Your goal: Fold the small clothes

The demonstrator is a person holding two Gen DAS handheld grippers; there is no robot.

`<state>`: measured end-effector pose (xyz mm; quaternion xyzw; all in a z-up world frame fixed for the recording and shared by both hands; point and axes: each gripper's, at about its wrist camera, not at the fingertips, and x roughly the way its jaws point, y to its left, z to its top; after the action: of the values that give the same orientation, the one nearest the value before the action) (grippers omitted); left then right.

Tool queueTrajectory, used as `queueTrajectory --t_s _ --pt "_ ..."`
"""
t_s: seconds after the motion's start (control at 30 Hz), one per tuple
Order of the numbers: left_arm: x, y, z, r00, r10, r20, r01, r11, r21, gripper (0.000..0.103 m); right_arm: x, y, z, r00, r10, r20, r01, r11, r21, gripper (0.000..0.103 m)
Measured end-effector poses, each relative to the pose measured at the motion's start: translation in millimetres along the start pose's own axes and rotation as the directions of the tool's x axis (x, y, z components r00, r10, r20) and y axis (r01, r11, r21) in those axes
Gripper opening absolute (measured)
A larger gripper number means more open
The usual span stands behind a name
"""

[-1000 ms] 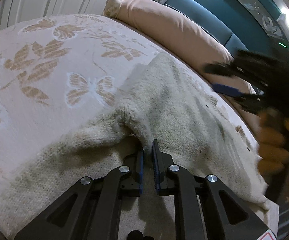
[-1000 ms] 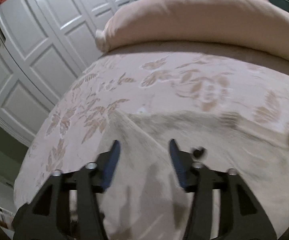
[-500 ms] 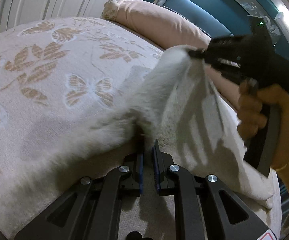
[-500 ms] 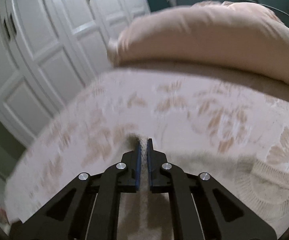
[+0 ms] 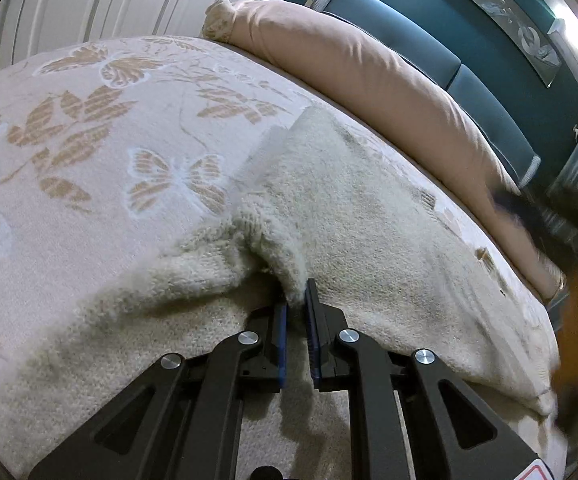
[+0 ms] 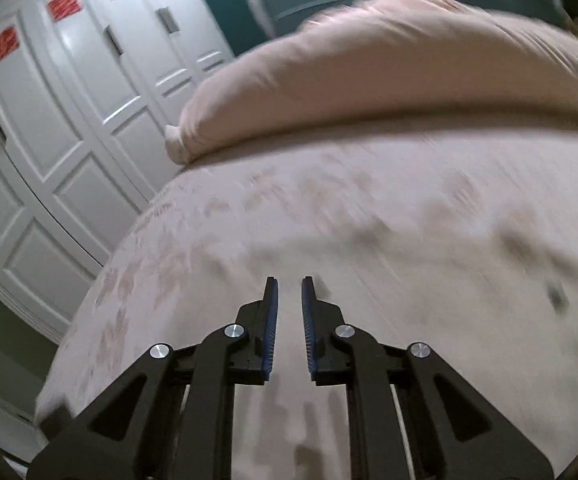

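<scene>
A cream knit garment [image 5: 369,240] lies spread on the bed in the left wrist view. My left gripper [image 5: 297,300] is shut on a raised ridge of its knit near the front, and the fabric puckers up between the blue pads. In the right wrist view my right gripper [image 6: 289,292] hangs over the blurred bedspread [image 6: 369,240]. Its jaws are opening, a narrow gap shows, and nothing is between them. At the right edge of the left wrist view, a dark blur [image 5: 529,212] beyond the garment marks that gripper.
The bedspread [image 5: 89,140] is pale with tan butterflies and leaves. A long peach pillow [image 5: 369,80] lies along the far side before a teal headboard [image 5: 469,80]. White panelled wardrobe doors [image 6: 69,120] stand past the bed's left edge.
The right gripper closed on the garment's far edge and lifted it. It has now let go and swung away to the right. The garment lies flat again. The left gripper kept still.
</scene>
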<state>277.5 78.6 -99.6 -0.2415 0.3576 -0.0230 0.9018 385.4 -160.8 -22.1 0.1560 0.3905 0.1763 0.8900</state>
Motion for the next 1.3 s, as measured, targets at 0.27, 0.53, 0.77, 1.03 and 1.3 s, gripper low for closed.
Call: queueTrajectory --t_s 0.27,0.53,0.77,1.03,1.3 --pt "1.0 -2.4 0.4 1.0 0.015 -0.004 -0.015 1.0 0.009 0.013 -122.0 -160.2 -87.0 0.95 -0.312 0.023 0.289 0.902 0.322 0.0" --pt "2.1 -4.5 0.9 1.0 0.03 -0.008 -0.03 0.999 0.018 0.013 -128.0 -167.2 -81.5 0.962 -0.273 0.008 0.255 0.907 0.335 0.046" --pt "2.1 -4.8 0.9 1.0 0.029 -0.007 -0.029 0.999 0.018 0.013 -159.1 -148.8 -67.9 0.933 -0.294 0.207 0.214 0.917 0.337 0.005" --pt "3.7 -4.7 1.1 1.0 0.027 -0.006 -0.027 1.0 0.017 0.013 -116.9 -181.0 -75.0 0.917 -0.398 0.003 0.374 0.864 0.337 0.007" --pt "-16.9 -6.1 13.0 0.994 0.043 -0.104 -0.042 0.999 0.014 0.016 -214.5 -115.0 -136.5 0.931 -0.363 0.049 0.326 0.882 0.341 0.044"
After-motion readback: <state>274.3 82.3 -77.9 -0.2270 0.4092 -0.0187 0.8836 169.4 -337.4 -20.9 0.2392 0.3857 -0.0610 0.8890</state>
